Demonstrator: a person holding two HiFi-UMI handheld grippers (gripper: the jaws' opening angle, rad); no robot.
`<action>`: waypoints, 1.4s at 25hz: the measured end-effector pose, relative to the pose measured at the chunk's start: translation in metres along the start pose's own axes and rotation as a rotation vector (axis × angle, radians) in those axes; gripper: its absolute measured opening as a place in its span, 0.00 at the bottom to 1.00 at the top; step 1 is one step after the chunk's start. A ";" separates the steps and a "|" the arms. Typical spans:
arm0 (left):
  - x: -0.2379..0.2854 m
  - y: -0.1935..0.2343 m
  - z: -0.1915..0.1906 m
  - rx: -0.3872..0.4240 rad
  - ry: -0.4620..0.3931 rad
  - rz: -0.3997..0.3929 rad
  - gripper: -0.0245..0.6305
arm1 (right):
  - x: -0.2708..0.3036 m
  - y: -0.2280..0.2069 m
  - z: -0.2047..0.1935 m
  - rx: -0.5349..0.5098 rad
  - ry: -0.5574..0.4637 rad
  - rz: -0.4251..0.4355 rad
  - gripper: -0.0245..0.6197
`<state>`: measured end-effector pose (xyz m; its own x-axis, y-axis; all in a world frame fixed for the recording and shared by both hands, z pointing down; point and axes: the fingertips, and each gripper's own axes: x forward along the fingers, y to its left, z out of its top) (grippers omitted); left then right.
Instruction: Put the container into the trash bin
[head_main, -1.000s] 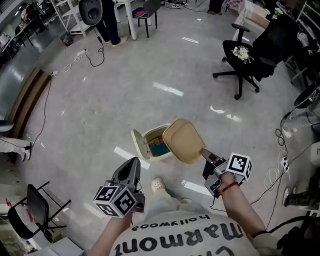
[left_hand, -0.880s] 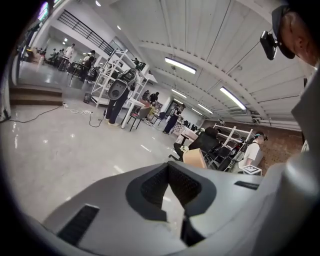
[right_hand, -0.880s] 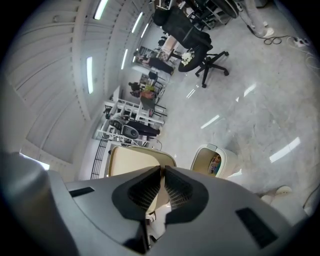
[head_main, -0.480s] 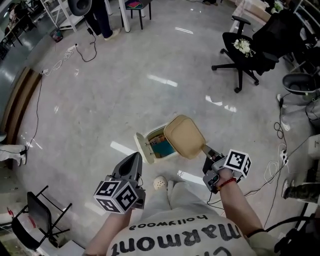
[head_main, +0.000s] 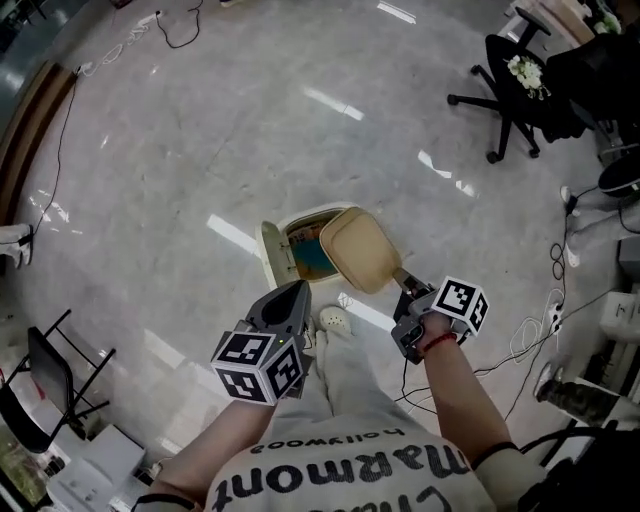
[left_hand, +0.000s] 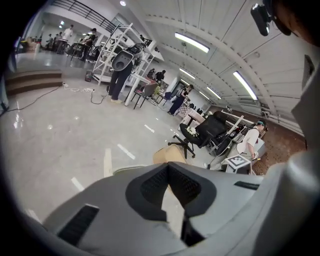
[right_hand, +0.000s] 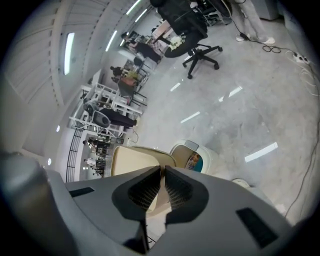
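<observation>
Closer now than a second ago, the tan container (head_main: 362, 250) is hanging over the right side of the open trash bin (head_main: 300, 214), my right gripper (head_main: 405, 282) clamping its near edge. My left gripper (head_main: 294, 294) is idling, pinched together on nothing. Next, I reckon, I should be tipping it in and letting go.

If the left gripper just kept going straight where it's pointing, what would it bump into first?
The left gripper would probably meet the tan container, held above the open trash bin; depth is unclear, so it could slip past its edge.
</observation>
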<state>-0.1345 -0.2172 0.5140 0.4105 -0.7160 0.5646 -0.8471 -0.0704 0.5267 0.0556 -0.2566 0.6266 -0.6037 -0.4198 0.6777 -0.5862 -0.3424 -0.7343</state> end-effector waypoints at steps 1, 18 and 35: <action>0.009 -0.002 -0.006 -0.002 0.013 0.002 0.03 | 0.008 -0.007 0.003 -0.006 0.010 -0.015 0.06; 0.117 0.018 -0.129 -0.045 0.168 0.009 0.03 | 0.138 -0.092 0.016 -0.254 0.079 -0.224 0.06; 0.136 0.052 -0.176 -0.163 0.238 0.029 0.03 | 0.216 -0.095 0.014 -0.544 0.110 -0.337 0.06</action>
<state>-0.0633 -0.1963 0.7304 0.4709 -0.5317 0.7039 -0.8022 0.0739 0.5925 -0.0115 -0.3263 0.8420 -0.3735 -0.2654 0.8889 -0.9258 0.0467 -0.3751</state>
